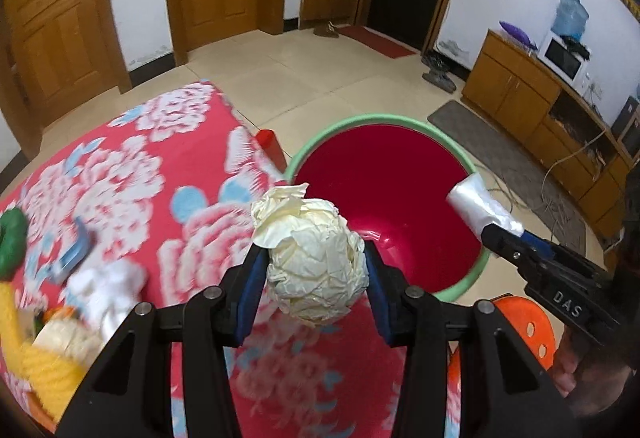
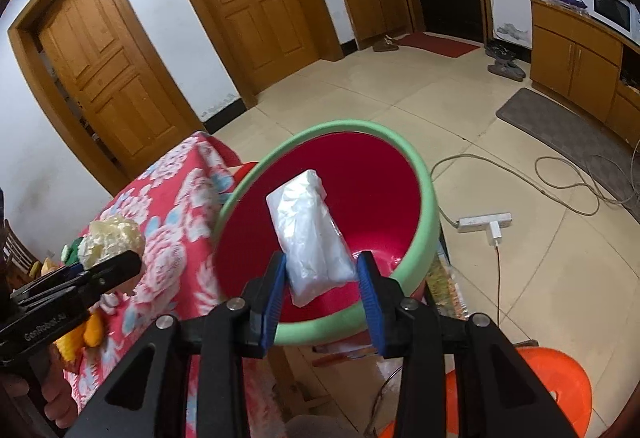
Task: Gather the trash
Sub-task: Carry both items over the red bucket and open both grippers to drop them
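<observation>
My left gripper (image 1: 316,262) is shut on a crumpled cream paper ball (image 1: 312,254) and holds it over the table edge, just short of the red bin with a green rim (image 1: 384,122). My right gripper (image 2: 322,270) is shut on a clear plastic bag wad (image 2: 312,234) and holds it above the bin's red inside (image 2: 372,198). The right gripper also shows in the left wrist view (image 1: 496,226) with the plastic wad (image 1: 476,204) over the bin's right rim. The left gripper (image 2: 120,262) with the paper ball (image 2: 110,238) shows at the left of the right wrist view.
The table has a red flowered cloth (image 1: 132,174). On its left lie a green object (image 1: 12,238), a blurred white wad (image 1: 108,290), a blue item (image 1: 76,250) and yellow toys (image 1: 40,366). An orange stool (image 2: 556,390) stands by the bin. A power strip (image 2: 484,220) and cables lie on the floor.
</observation>
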The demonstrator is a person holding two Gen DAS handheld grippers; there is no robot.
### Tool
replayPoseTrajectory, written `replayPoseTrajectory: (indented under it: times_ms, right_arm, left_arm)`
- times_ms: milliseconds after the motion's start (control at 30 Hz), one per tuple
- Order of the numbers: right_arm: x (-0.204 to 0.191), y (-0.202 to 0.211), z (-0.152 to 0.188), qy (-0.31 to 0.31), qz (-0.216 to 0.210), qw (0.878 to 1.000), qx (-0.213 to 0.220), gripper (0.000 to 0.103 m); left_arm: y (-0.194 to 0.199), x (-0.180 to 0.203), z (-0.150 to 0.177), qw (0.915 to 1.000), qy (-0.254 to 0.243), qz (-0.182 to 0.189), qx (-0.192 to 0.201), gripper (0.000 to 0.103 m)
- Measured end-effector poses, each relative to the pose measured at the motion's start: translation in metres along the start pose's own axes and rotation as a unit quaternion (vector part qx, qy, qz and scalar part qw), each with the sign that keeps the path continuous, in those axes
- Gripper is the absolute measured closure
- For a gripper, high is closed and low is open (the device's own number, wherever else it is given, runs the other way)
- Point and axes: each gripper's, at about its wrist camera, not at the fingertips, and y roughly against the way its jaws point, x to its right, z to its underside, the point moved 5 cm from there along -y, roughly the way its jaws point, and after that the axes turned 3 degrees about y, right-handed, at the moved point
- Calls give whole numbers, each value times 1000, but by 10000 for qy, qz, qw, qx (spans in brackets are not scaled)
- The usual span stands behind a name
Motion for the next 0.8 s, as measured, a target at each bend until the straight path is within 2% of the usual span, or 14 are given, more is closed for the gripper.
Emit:
replayPoseTrajectory:
  times_ms: [167, 300, 400, 800]
  right_arm:
    - [12, -5, -4, -65, 109, 9999, 57, 59]
    - [19, -3, -6, -150, 87, 9998, 89, 58]
    - [23, 2, -6, -178, 87, 9997, 125, 56]
    - [10, 29, -6, -152, -133, 9994, 272, 51]
  left_arm:
    - [-21, 15, -12, 9998, -165, 58, -77, 53]
    - [-26, 23, -20, 9998, -210, 42, -51, 34]
    - [-25, 25, -24, 9998, -194, -43, 9, 28]
    - [8, 14, -19, 9998, 65, -109, 174, 27]
